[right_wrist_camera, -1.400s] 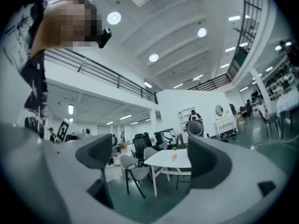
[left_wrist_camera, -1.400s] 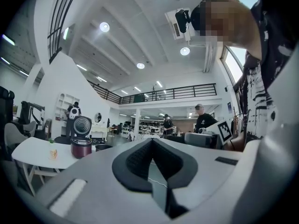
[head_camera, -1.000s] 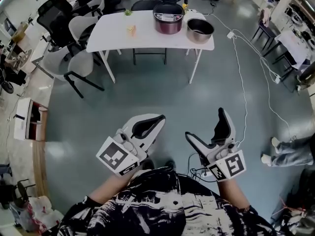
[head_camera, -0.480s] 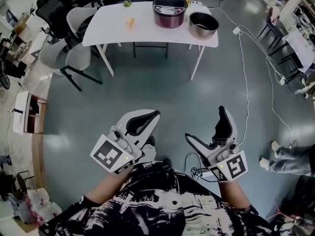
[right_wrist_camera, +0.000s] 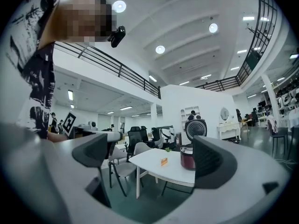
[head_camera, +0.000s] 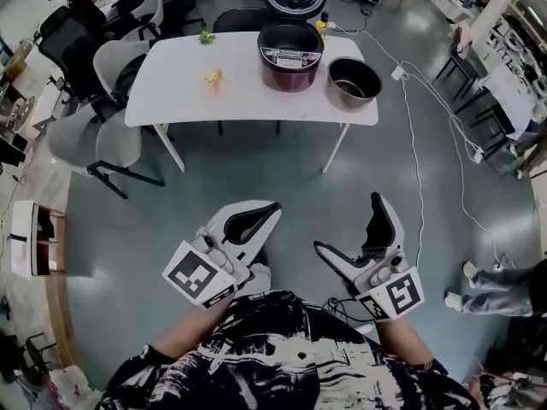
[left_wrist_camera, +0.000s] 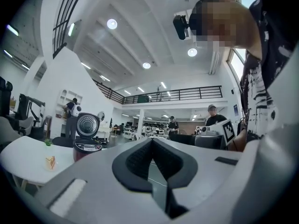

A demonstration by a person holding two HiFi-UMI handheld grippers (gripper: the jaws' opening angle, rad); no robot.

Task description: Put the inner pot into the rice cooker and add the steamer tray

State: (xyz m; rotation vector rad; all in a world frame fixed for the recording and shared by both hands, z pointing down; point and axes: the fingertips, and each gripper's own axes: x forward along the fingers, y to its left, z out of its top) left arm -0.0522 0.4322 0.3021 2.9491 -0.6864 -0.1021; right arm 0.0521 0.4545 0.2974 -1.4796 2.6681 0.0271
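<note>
Only the head view shows the inner pot (head_camera: 354, 79), on the white table (head_camera: 171, 84) just right of the open-lidded rice cooker (head_camera: 291, 54). Left gripper (head_camera: 272, 208) jaws pressed together, empty. Right gripper (head_camera: 349, 223) jaws spread, empty. Both well apart from the table.

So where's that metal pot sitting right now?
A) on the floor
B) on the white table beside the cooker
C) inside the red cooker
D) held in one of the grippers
B: the pot stands on the table beside the open cooker.
</note>
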